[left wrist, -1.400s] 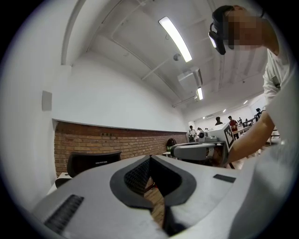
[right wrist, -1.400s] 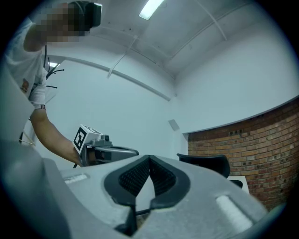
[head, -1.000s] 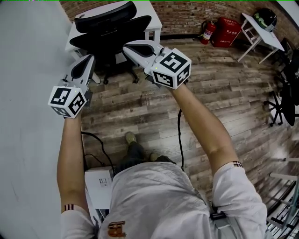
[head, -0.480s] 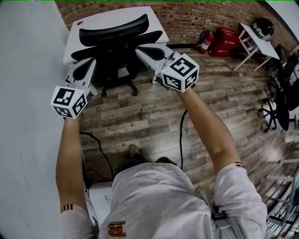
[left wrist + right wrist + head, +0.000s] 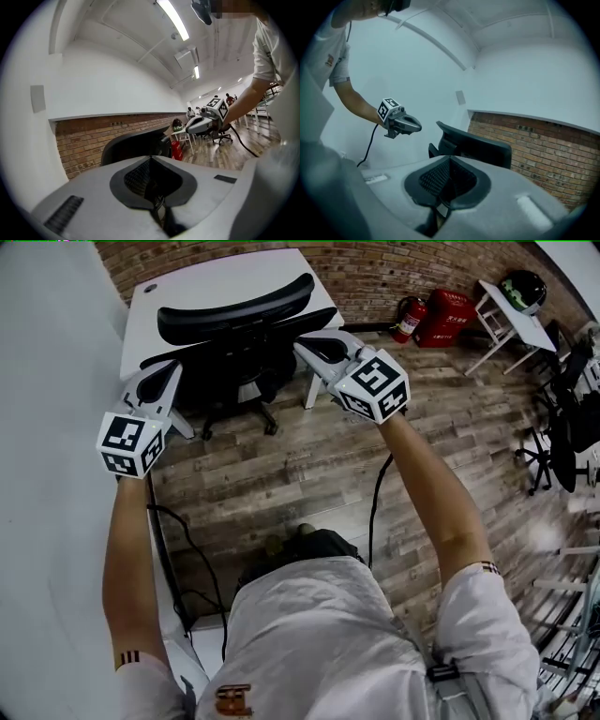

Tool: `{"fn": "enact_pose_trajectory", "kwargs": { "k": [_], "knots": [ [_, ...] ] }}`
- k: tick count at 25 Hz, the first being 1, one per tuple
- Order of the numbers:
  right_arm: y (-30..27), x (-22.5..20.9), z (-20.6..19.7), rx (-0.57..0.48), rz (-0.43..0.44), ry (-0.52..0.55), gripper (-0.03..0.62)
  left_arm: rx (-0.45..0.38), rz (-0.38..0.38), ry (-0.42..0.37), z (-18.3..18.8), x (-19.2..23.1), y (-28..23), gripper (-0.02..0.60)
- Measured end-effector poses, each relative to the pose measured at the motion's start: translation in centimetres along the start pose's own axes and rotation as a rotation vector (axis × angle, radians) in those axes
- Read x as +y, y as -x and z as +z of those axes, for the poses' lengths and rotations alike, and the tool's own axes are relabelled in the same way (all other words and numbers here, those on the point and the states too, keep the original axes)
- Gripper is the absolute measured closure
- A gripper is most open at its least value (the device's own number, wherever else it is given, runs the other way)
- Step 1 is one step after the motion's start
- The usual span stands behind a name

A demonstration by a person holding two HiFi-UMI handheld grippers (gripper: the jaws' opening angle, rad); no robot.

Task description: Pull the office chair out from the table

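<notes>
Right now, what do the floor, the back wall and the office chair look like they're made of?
The floor looks like wood planks or wood-look laminate, matte: grain and staggered seams show. The back wall is bare red brick, rough, with pale mortar lines. The office chair is black, probably moulded plastic with a dull sheen; mesh or padding I can't tell.

Nothing is legible: the white marks on the red box (image 5: pixel 448 310) by the brick wall (image 5: pixel 375 268) are too small, and the orange emblem (image 5: pixel 232 700) on the white shirt (image 5: pixel 309 634) is blurred.
</notes>
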State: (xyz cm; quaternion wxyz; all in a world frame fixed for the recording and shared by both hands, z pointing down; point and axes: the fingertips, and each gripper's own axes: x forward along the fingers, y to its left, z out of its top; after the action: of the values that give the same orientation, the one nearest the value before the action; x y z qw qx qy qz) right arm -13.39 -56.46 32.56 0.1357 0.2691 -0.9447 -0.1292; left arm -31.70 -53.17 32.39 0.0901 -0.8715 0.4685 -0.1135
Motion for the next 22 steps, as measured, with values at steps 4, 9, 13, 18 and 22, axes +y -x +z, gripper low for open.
{"fn": "enact_pose_trajectory", "kwargs": {
  "k": [4, 9, 13, 18, 22],
  "knots": [
    [-1.1, -1.9, -1.7, 0.059, 0.006, 0.032, 0.563, 0.062, -0.002, -0.038, -2.1, 1.8, -1.0, 0.577],
    [-2.3, -4.2, -3.9, 0.126, 0.025, 0.083, 0.533, 0.153, 0.017, -0.114, -4.0, 4.1, -2.0, 0.565],
    [-2.7, -6.4, -6.2, 0.193, 0.035, 0.127, 0.501, 0.248, 0.029, -0.183, -5.7, 5.8, -2.6, 0.507],
    [-3.3, -9.7, -7.5, 0.242, 0.036, 0.144, 0.478, 0.345, 0.025, -0.235, -7.2, 7.7, -3.3, 0.445],
    [-4.1, -11.4, -8.5, 0.285, 0.055, 0.191, 0.461, 0.418, -0.003, -0.295, -8.7, 8.6, -4.1, 0.413]
  ]
}}
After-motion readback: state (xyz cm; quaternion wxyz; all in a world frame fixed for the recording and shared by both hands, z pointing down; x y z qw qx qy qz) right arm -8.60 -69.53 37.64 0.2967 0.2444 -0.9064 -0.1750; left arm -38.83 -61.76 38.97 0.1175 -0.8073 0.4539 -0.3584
